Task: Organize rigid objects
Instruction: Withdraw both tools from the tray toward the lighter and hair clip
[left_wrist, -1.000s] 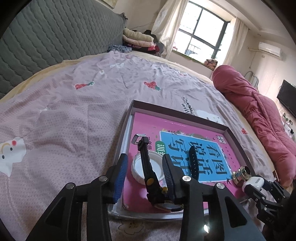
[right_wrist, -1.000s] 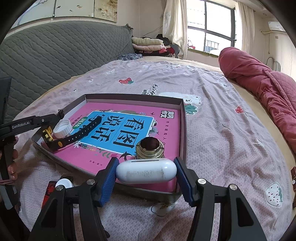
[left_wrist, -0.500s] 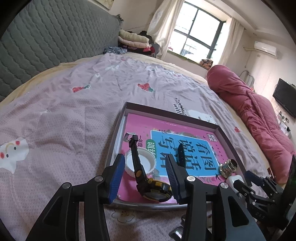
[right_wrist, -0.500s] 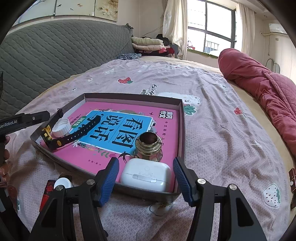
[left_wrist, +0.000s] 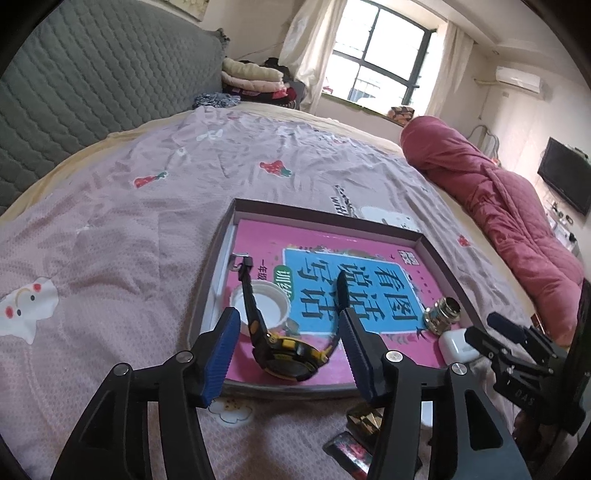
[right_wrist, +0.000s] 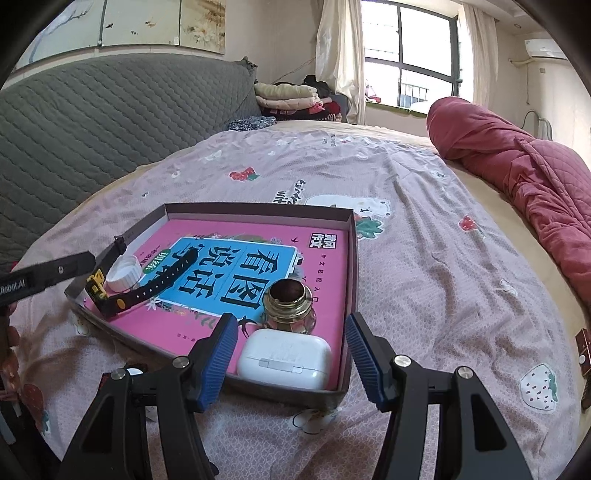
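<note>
A shallow brown tray (left_wrist: 325, 210) (right_wrist: 258, 208) on the bed holds a pink and blue book (left_wrist: 347, 291). On the book lie a black and yellow watch (left_wrist: 286, 363) (right_wrist: 110, 306), a white cap (left_wrist: 271, 306), a small brass-necked jar (right_wrist: 290, 302) and a white earbud case (right_wrist: 284, 358). My left gripper (left_wrist: 289, 321) hangs over the tray's near edge with its jaws opening. The watch lies between them, untouched by the pads. My right gripper (right_wrist: 291, 321) stands open above the case without touching it.
A dark packet (left_wrist: 347, 450) and a gold faceted piece (left_wrist: 364, 421) lie on the sheet in front of the tray. A rolled red quilt (right_wrist: 517, 166) runs along the right side. The grey padded headboard (left_wrist: 92, 85) rises on the left.
The left jaws have spread and drawn back a little from the watch, which now rests in the tray. The white case, up between the right jaws before, lies flat in the tray.
</note>
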